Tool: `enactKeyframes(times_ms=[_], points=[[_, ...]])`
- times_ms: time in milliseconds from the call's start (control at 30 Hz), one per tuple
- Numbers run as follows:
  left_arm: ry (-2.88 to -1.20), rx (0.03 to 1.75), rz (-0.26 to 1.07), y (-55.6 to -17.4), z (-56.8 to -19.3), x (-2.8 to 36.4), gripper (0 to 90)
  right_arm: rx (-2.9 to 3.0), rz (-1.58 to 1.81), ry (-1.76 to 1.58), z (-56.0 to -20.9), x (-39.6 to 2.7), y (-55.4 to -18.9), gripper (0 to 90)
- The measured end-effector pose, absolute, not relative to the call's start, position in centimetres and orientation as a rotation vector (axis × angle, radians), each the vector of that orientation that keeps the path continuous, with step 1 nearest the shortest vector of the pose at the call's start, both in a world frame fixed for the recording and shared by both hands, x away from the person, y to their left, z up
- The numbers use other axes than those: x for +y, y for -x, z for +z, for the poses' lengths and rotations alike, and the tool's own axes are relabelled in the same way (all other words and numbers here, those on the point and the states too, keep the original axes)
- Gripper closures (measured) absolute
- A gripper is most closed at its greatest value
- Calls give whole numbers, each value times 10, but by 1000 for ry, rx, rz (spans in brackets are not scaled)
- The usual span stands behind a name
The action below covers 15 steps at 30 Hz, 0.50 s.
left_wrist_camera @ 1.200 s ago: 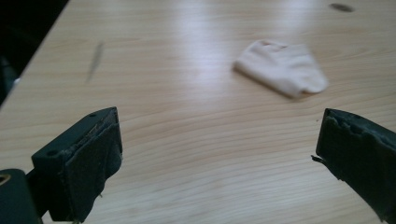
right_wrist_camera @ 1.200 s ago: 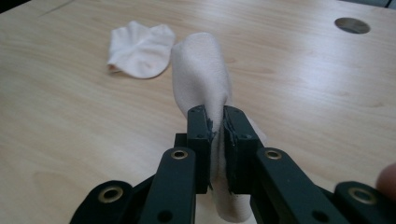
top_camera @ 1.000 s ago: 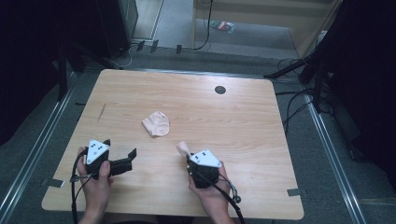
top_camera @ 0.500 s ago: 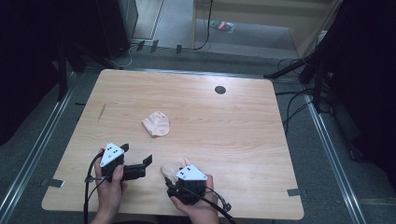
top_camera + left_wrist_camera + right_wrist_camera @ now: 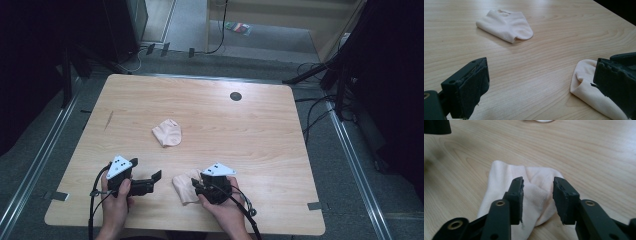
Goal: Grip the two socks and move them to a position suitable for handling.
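Two pale pink fabric socks are lying on the light wooden tabletop [image 5: 280,140]: one [image 5: 167,133] mid-table, one [image 5: 185,187] beneath the right claw [image 5: 537,188], whose jaws have just been closing yet are standing apart, while the left claw [image 5: 544,82] is gaping wide.

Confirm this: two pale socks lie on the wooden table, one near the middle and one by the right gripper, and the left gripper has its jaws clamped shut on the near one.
Wrong in one respect. The left gripper clamps nothing: the left gripper view shows its jaws wide apart with bare table between them. The near sock lies by the right gripper; the far sock lies near the middle.
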<state>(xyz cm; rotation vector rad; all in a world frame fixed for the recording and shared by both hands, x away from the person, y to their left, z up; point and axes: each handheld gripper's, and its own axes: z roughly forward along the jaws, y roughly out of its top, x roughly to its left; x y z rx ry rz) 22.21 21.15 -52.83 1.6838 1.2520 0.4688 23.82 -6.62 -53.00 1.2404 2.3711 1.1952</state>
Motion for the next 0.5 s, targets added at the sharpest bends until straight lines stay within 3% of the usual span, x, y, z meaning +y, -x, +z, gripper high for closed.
enactKeyframes(times_ms=[367,500], points=[[-1717,1256,497,-222,-531,208,6,2390,1067,-1230,-542,-53,-232,563],[-1729,1247,495,-222,-532,206,6,2361,1045,-1220,-542,-51,-229,653]])
